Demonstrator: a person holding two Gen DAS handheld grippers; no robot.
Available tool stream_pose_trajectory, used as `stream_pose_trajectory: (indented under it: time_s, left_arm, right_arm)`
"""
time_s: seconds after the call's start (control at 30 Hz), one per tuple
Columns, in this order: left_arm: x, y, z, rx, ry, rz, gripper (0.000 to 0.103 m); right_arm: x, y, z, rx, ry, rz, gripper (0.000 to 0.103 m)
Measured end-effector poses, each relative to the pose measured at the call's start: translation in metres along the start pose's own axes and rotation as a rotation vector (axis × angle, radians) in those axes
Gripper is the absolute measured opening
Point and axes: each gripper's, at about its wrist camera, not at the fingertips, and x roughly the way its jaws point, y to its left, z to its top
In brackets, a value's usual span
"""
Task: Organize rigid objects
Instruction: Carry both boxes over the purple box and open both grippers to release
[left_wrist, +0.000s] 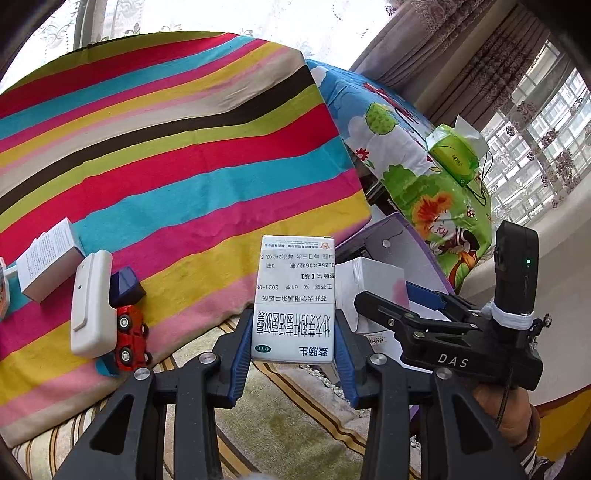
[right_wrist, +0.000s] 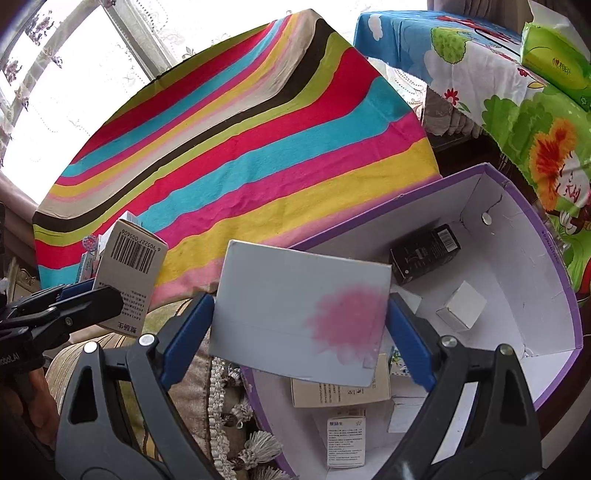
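Note:
My left gripper (left_wrist: 293, 328) is shut on a white medicine box (left_wrist: 295, 295) with printed Chinese text, held upright above the edge of the striped table. That box (right_wrist: 127, 273) shows its barcode at the left of the right wrist view. My right gripper (right_wrist: 300, 306) stands wide and is shut on a broad pale grey box (right_wrist: 295, 314) with a pink blot, just over the near rim of a purple-edged open carton (right_wrist: 535, 280). Inside the carton lie a black box (right_wrist: 424, 254), a small white box (right_wrist: 461, 304) and several other packets.
On the striped cloth (left_wrist: 184, 166) lie a white box (left_wrist: 48, 258), a white switch-like unit (left_wrist: 90, 302), a dark blue block (left_wrist: 127, 284) and a red toy car (left_wrist: 131, 336). A green tissue pack (left_wrist: 454, 155) sits on the cartoon-print cloth. Fringed upholstery lies below.

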Motion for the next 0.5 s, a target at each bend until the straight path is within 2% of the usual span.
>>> stream_pose_trajectory:
  time_s: [0.3,0.43,0.5]
  left_arm:
    - [0.023,-0.019,0.008,0.023,0.045,-0.018,0.042]
    - [0.032,-0.023,0.011,0.018,0.068,-0.029,0.044]
    - [0.034,-0.023,0.011,0.015,0.071,-0.027,0.051]
  right_arm:
    - [0.005,-0.028,0.002,0.066,0.005,-0.013,0.095]
    - [0.001,-0.033,0.004,0.065,-0.008,-0.035,0.097]
    - [-0.001,-0.033,0.004,0.054,-0.011,-0.047,0.098]
